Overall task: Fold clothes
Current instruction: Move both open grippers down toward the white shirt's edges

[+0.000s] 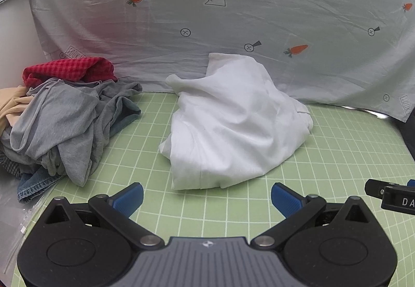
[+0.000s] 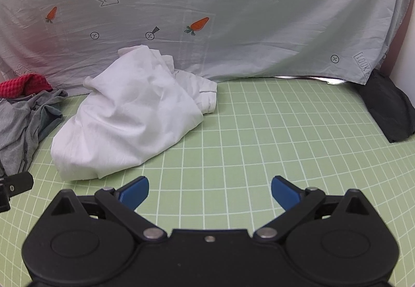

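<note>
A crumpled white garment (image 1: 233, 126) lies in a heap on the green grid mat (image 1: 337, 157), against the back sheet. It also shows in the right wrist view (image 2: 129, 118), to the left of centre. My left gripper (image 1: 207, 198) is open and empty, just in front of the garment's near edge. My right gripper (image 2: 210, 191) is open and empty over bare mat (image 2: 259, 131), to the right of the garment. The tip of the right gripper shows at the right edge of the left wrist view (image 1: 389, 193).
A pile of clothes stands at the left: grey top (image 1: 64, 121), red checked cloth (image 1: 70, 70), beige cloth (image 1: 10, 105), denim (image 1: 33, 188). A folded black garment (image 2: 389, 110) lies at the far right. A printed grey sheet (image 2: 233, 14) hangs behind.
</note>
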